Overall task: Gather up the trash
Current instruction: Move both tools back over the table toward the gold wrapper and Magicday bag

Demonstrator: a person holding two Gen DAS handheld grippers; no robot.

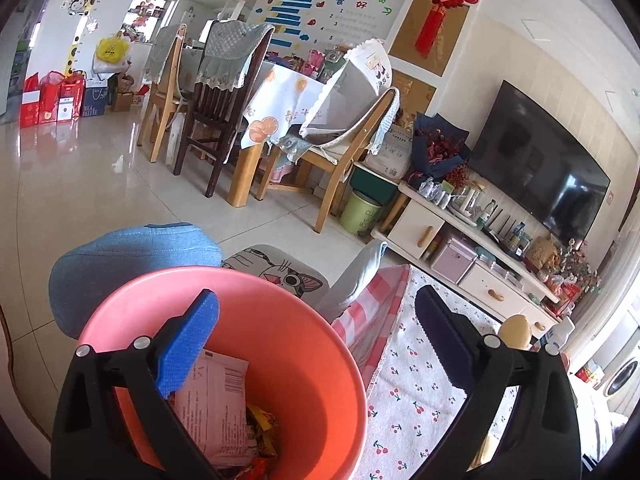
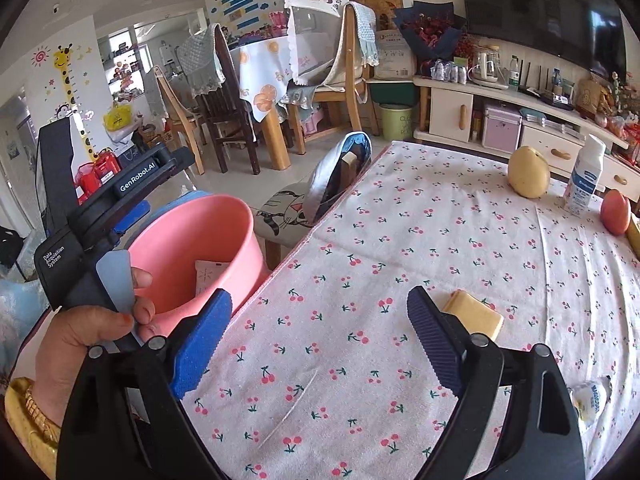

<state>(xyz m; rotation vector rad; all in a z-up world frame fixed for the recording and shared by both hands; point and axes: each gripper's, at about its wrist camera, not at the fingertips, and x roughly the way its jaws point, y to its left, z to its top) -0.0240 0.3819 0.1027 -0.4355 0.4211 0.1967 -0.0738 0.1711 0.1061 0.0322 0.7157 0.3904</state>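
Observation:
A pink bucket (image 1: 280,344) stands beside the table with a pale printed wrapper (image 1: 212,400) and colourful wrappers (image 1: 260,428) inside. My left gripper (image 1: 316,296) hangs open above its rim, one finger over the bucket, the other over the cherry-print tablecloth (image 1: 412,400); nothing is between them. In the right wrist view my right gripper (image 2: 320,294) is open and empty over the tablecloth (image 2: 400,232). A yellow wrapped block (image 2: 476,314) lies just past its right finger. A crumpled white wrapper (image 2: 590,400) lies at the right. The pink bucket (image 2: 192,236) sits left of the table.
A pear (image 2: 528,174), a milk bottle (image 2: 584,178) and an apple (image 2: 616,212) stand at the table's far right. A cat-print stool (image 2: 288,208) with a blue bag (image 2: 340,168) is beside the bucket. A person's hand (image 2: 88,324) holds the left gripper's handle.

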